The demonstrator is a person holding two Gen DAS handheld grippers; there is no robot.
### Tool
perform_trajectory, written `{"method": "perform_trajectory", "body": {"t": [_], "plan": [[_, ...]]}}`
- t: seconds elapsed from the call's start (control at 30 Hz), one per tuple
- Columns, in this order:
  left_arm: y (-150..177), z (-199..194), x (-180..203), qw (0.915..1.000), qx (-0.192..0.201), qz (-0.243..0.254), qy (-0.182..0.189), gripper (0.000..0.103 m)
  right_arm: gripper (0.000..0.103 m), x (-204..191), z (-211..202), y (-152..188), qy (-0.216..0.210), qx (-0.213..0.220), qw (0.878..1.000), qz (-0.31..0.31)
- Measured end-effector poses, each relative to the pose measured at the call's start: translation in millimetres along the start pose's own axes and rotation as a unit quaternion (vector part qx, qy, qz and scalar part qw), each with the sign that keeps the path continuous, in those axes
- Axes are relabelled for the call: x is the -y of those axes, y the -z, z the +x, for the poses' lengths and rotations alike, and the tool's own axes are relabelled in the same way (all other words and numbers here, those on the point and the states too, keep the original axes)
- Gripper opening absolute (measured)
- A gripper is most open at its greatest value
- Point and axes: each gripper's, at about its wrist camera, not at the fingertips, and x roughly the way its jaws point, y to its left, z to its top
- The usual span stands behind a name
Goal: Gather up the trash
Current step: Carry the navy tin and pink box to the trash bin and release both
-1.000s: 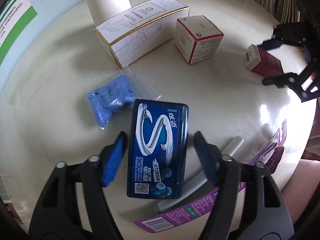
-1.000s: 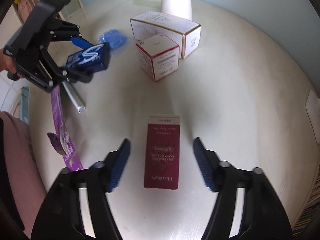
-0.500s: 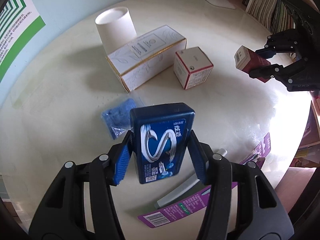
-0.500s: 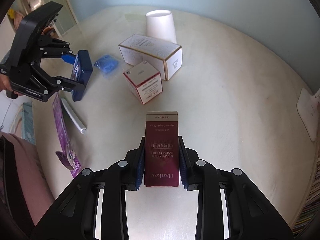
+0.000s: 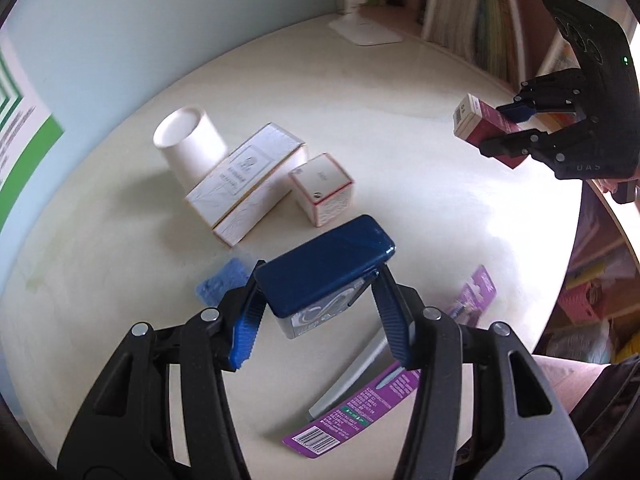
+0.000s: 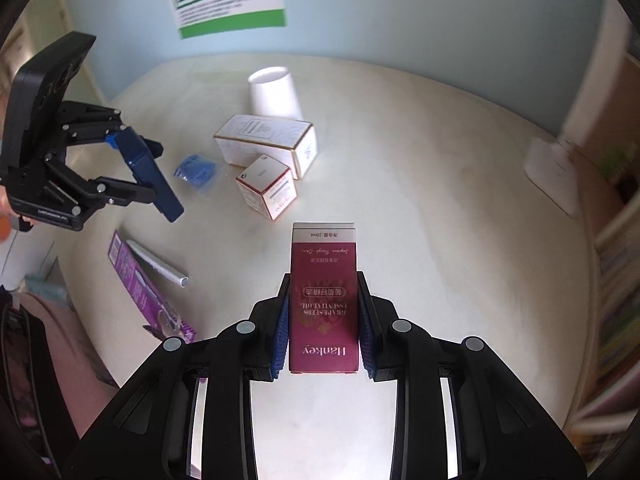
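Holding a dark blue gum case [image 5: 326,270] between the blue fingers [image 5: 244,330] of the left gripper [image 5: 320,320], closed on its two sides, with the case tilted and lifted above the tabletop [image 5: 400,152]. Gripping a dark red carton [image 6: 323,300] with the right gripper [image 6: 323,332], the fingers [image 6: 281,336] pressing on both long sides, the carton pointing forward and raised over the tabletop. Seeing the same carton from the left wrist camera at the far right, hanging in the air, well apart from the gum case.

Remaining on the tabletop: a white paper cup [image 5: 190,146] standing just beside a long white box with gold edges [image 5: 246,188], and a small white cube box with red edges [image 5: 322,188] near the end of that long box. Lying near the left gripper: a crumpled blue bag [image 5: 222,286], partly hidden behind the left finger, a grey tube [image 5: 352,376] and a purple package card [image 5: 360,408] touching the tube or lying just beside it. Showing at the far edge of the tabletop a white lamp base [image 5: 364,34], with books on a shelf [image 5: 468,36] behind it.
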Motion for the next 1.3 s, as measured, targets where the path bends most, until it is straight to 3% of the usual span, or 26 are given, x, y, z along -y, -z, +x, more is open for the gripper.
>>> {"method": "perform_trajectory", "body": {"t": [0.23, 0.47, 0.67, 0.93, 1.2, 1.3], "plan": [[11, -13, 45, 0.9930, 0.008, 0.109, 0.045, 0.050, 0.030, -33, -57, 79, 0.086, 0.013, 0.991, 0.105], [21, -35, 123, 0.9729, 0.021, 0.202, 0.110, 0.049, 0.030, -75, -115, 178, 0.141, 0.017, 0.966, 0.218], [40, -52, 212, 0.9492, 0.022, 0.274, 0.152, 0.049, 0.030, -105, -151, 275, 0.170, 0.018, 0.935, 0.310], [96, -41, 331, 0.9146, -0.026, 0.352, 0.198, 0.049, 0.030, -153, -171, 399, 0.172, 0.008, 0.890, 0.422], [168, 0, 411, 0.8905, -0.090, 0.387, 0.222, 0.049, 0.030, -193, -164, 488, 0.164, 0.000, 0.847, 0.506], [189, 17, 434, 0.8859, -0.102, 0.394, 0.223, 0.049, 0.030, -201, -151, 519, 0.157, 0.001, 0.831, 0.535]]}}
